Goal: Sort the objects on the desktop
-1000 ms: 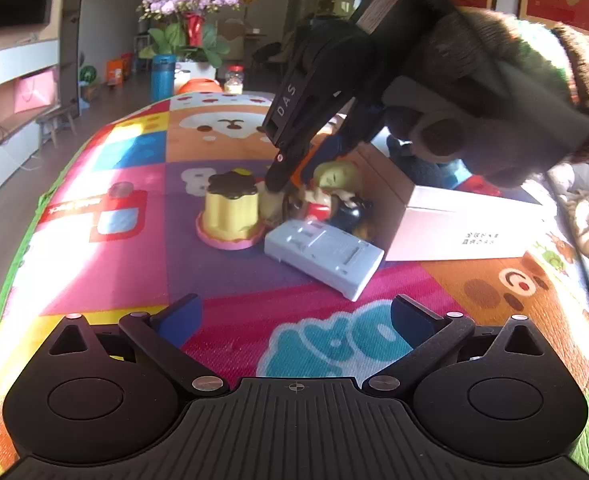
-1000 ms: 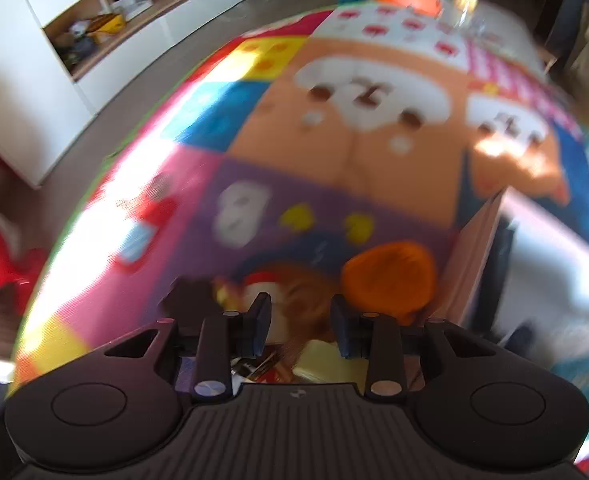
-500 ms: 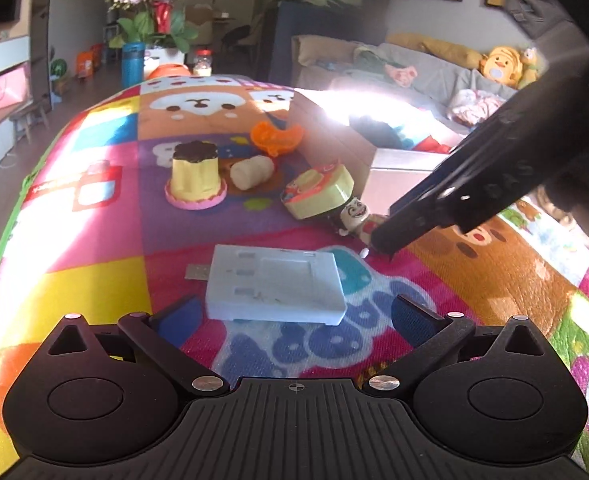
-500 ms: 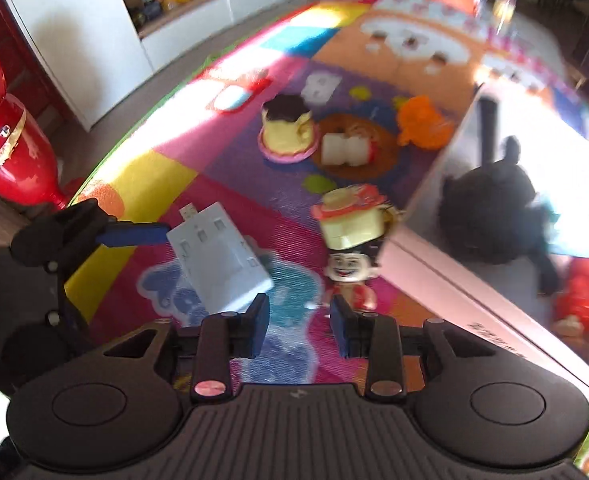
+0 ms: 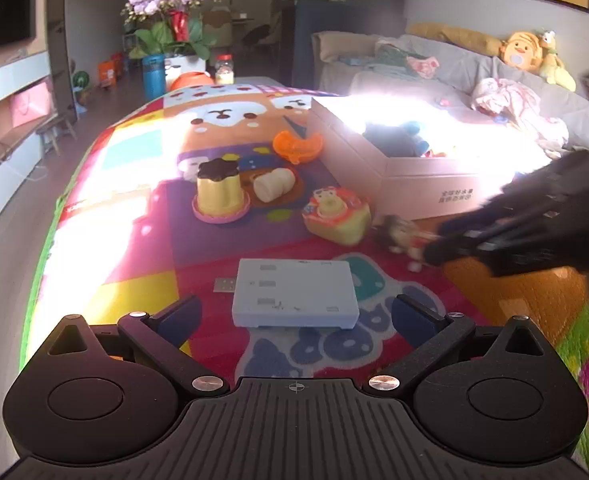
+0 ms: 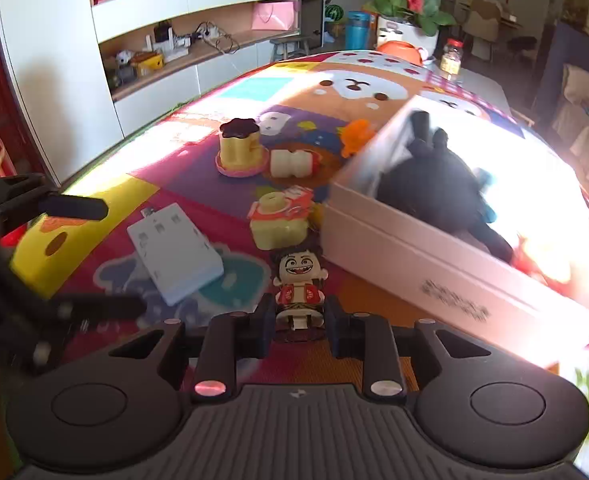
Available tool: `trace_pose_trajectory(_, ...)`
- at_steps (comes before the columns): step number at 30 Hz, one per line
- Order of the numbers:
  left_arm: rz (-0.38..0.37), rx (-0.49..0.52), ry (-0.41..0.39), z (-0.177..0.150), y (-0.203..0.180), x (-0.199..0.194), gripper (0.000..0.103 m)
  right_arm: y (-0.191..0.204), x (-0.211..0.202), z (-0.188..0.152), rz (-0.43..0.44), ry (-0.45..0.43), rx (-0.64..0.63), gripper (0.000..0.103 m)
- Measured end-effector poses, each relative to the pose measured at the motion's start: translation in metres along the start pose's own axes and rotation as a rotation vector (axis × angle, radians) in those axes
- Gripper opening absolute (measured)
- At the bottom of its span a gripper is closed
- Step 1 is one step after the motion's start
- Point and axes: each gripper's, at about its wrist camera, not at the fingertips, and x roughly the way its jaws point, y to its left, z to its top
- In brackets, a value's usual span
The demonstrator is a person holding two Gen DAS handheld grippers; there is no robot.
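A small grinning figurine [image 6: 298, 276] in a red vest stands on the colourful play mat, beside the pale cardboard box [image 6: 414, 264]. My right gripper [image 6: 299, 322] straddles its legs. The jaws are closing, and thin gaps show on both sides. In the left wrist view the right gripper [image 5: 446, 250] reaches in from the right towards the blurred figurine [image 5: 398, 234]. My left gripper [image 5: 294, 312] is open, with a flat white box [image 5: 294, 294] lying on the mat just ahead of its fingers. The left gripper [image 6: 94, 258] also shows at the left of the right wrist view.
A yellow toy camera [image 6: 280, 220], a yellow pudding toy [image 6: 240, 148], a white roll [image 6: 294, 163] and an orange toy [image 6: 356, 134] lie further back on the mat. A black plush [image 6: 434, 184] fills the cardboard box. A sofa [image 5: 474, 80] lies beyond.
My right gripper has swept from above the far toys to the figurine and now has it between narrower jaws. The left gripper has drawn back a little from the white box.
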Motion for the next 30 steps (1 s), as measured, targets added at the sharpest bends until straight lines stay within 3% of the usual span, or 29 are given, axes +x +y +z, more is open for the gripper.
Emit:
trace_pose_trajectory(4,-0.005,-0.004,0.009,0.004,-0.009,0.005,0.103,-0.016,-0.038,-0.032,-0.018,-0.042,-0.010,0.028)
trace_pose_trajectory(7,-0.019,0.021,0.015,0.006,-0.022,0.008,0.103,-0.021,-0.063,-0.058,-0.030,-0.078,-0.023,0.056)
trace_pose_trajectory(9,-0.023,0.046,0.017,0.007,-0.031,0.011,0.103,-0.023,-0.072,-0.074,-0.071,-0.092,-0.033,0.057)
trace_pose_trajectory(12,-0.013,0.073,0.012,0.012,-0.041,0.017,0.103,-0.028,-0.071,-0.091,-0.112,-0.098,-0.012,0.063)
trace_pose_trajectory(16,0.003,0.096,-0.012,0.022,-0.046,0.026,0.103,-0.034,-0.061,-0.107,-0.076,-0.107,0.073,0.068)
trace_pose_trajectory(19,0.007,0.113,-0.015,0.033,-0.049,0.036,0.101,-0.032,-0.054,-0.114,-0.059,-0.131,0.099,0.079)
trace_pose_trajectory(23,0.023,0.163,0.002,0.047,-0.049,0.059,0.089,-0.030,-0.053,-0.116,-0.038,-0.144,0.100,0.088)
trace_pose_trajectory(26,0.014,0.161,0.045,0.055,-0.045,0.082,0.090,-0.032,-0.052,-0.115,-0.022,-0.138,0.113,0.100)
trace_pose_trajectory(28,0.014,0.162,0.062,0.058,-0.043,0.096,0.088,-0.033,-0.049,-0.114,-0.012,-0.128,0.116,0.103)
trace_pose_trajectory(30,0.015,0.172,0.073,0.058,-0.043,0.103,0.073,-0.032,-0.048,-0.114,-0.011,-0.122,0.115,0.103)
